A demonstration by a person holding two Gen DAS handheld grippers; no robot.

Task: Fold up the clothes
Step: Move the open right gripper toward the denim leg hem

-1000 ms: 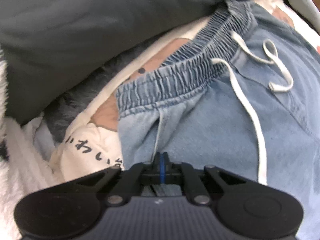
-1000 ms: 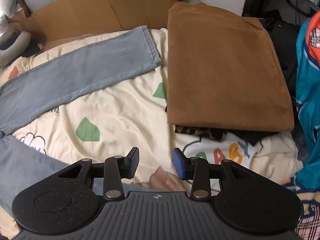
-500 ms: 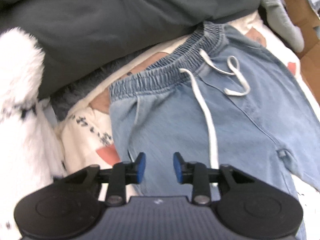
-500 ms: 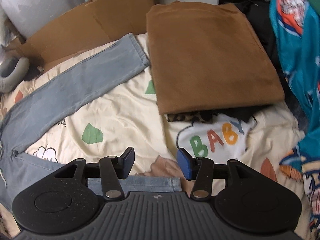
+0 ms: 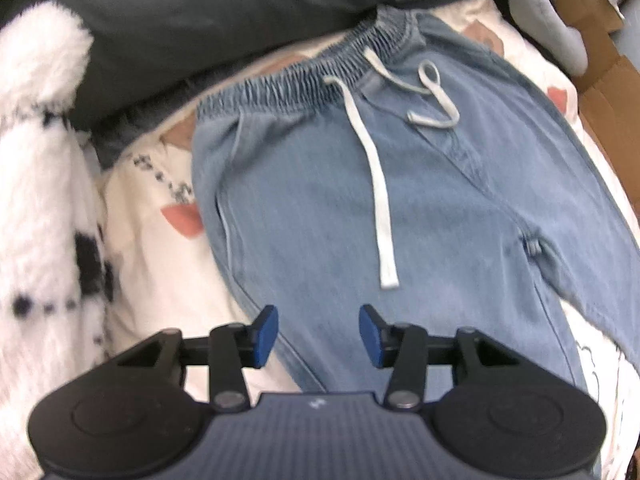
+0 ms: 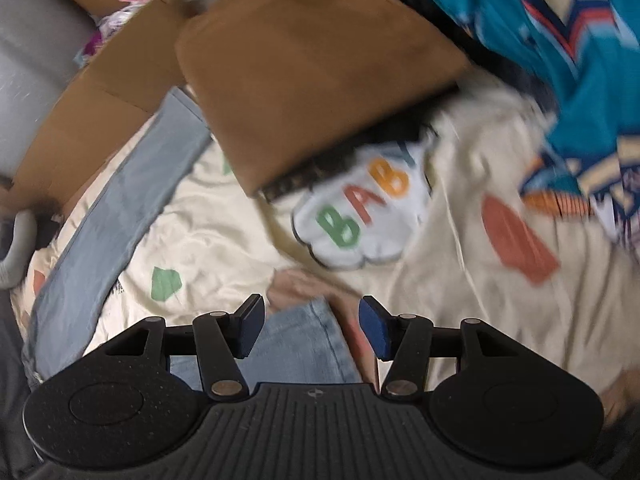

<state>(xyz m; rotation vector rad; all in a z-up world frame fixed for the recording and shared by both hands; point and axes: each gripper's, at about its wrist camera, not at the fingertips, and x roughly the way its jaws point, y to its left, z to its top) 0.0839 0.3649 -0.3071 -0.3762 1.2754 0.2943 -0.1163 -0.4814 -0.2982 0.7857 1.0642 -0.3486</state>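
1. The landmark is the jeans [image 5: 360, 200], light blue, lying flat on a cream printed quilt [image 5: 160, 264].
2. Left wrist view, far left of the jeans: a white fluffy throw with black spots [image 5: 40, 200], beyond the quilt's edge.
3. Above the jeans' elastic waistband [image 5: 304, 76] lies a dark grey cloth [image 5: 200, 12], touching or just over its top edge.
4. A white drawstring [image 5: 378, 184] runs down from the waistband over the jeans' front; its other end loops to the right.
5. The left gripper [image 5: 318, 334] hangs over the jeans below the drawstring's tip. Its jaws have just been opening and now stand apart, with nothing pinched between them.
6. Right wrist view: one jeans leg [image 6: 120, 216] stretches up to the left, toward cardboard [image 6: 92, 120].
7. The right gripper [image 6: 312, 326] is over the other leg's hem [image 6: 316, 320], which shows between the parted pads; the jaws have just been opening and do not press it.
8. Right of that leg, a folded brown cloth [image 6: 312, 64] lies on top of a pile.
9. Far right, a teal patterned cloth [image 6: 560, 40].
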